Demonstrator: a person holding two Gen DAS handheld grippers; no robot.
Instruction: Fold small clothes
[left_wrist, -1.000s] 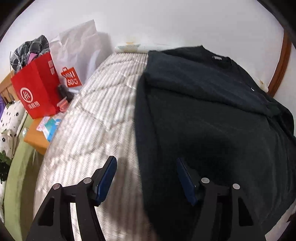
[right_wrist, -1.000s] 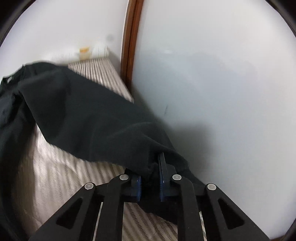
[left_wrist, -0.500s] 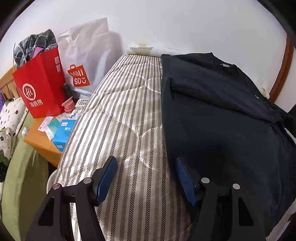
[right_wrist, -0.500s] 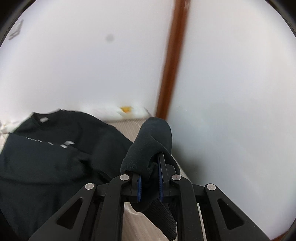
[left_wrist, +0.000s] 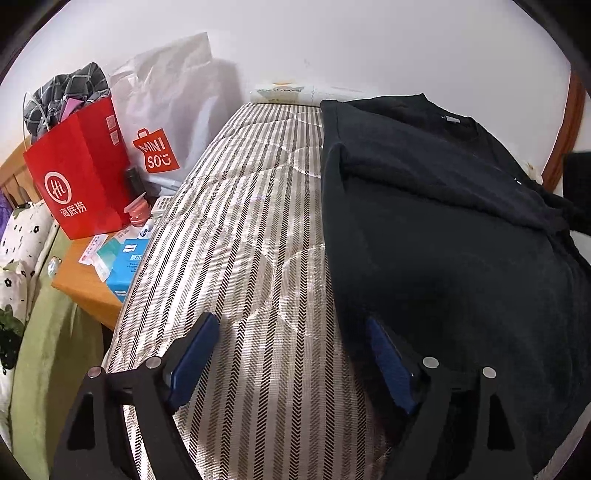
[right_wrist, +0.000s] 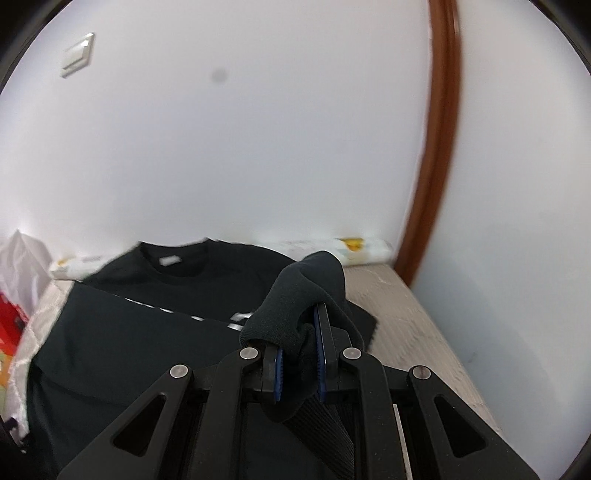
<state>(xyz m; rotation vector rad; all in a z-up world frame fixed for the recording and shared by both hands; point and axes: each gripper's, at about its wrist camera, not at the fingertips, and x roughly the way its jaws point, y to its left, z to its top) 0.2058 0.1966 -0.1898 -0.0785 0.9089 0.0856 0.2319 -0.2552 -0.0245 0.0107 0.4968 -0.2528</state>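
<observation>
At lower centre of the left wrist view, the left gripper (left_wrist: 291, 354) has just spread wider, empty, beside the black knit sweater (left_wrist: 461, 236) on the striped mattress (left_wrist: 251, 229), while at lower centre of the right wrist view the right gripper (right_wrist: 300, 334) pinches the ribbed cuff (right_wrist: 295, 314), now raised over the body, indicating a sleeve fold underway.

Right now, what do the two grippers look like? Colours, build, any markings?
The two match. Left gripper: matte black linkage arms with triangular cut-outs, round silver pivot pins, flat blue pads lining the jaws. Right gripper: same black arms, silver pins and blue pads. No cables, labels or sleeves visible in either view.
</observation>
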